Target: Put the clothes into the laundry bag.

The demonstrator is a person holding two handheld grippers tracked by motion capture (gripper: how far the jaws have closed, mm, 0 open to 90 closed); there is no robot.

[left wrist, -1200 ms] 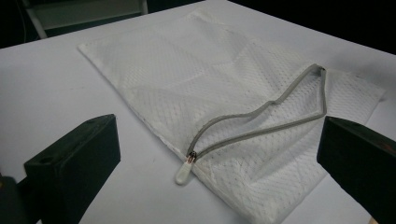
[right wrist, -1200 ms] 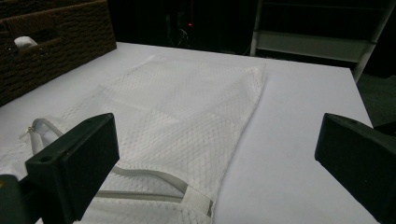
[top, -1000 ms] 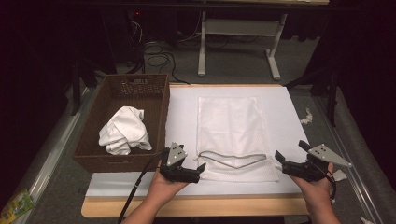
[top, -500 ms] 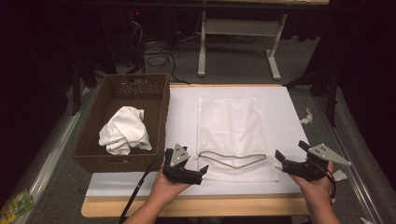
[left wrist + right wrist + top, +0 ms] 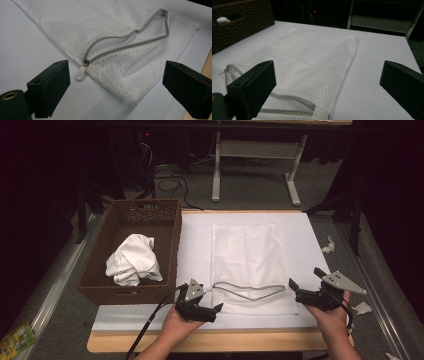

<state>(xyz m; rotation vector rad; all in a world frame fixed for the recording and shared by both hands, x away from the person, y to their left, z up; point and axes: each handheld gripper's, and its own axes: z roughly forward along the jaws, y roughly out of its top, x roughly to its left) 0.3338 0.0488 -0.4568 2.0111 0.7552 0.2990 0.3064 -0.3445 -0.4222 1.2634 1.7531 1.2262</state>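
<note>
A white mesh zip bag point(image 5: 247, 255) lies flat on the white mat point(image 5: 195, 245). Its grey zipper point(image 5: 250, 292) gapes partly open near the front edge. My left gripper point(image 5: 211, 298) hovers at the bag's near left corner. Its jaws are open and have just been closing a little. The zipper pull point(image 5: 80, 74) and the bag corner point(image 5: 130, 82) lie between them, untouched. My right gripper point(image 5: 306, 279) stands open at the bag's near right corner, with the bag point(image 5: 317, 57) ahead of its jaws and nothing held.
A brown wicker basket point(image 5: 170, 235) with a crumpled white cloth point(image 5: 132, 260) stands on the table's left. The wooden table edge point(image 5: 225, 342) runs along the front. Paper scraps point(image 5: 327, 245) lie on the floor at right, cables point(image 5: 170, 182) and a desk frame point(image 5: 250, 165) behind.
The left gripper has turned slightly at the bag's corner and its jaws look a little narrower. The right gripper and the bag have kept still.
</note>
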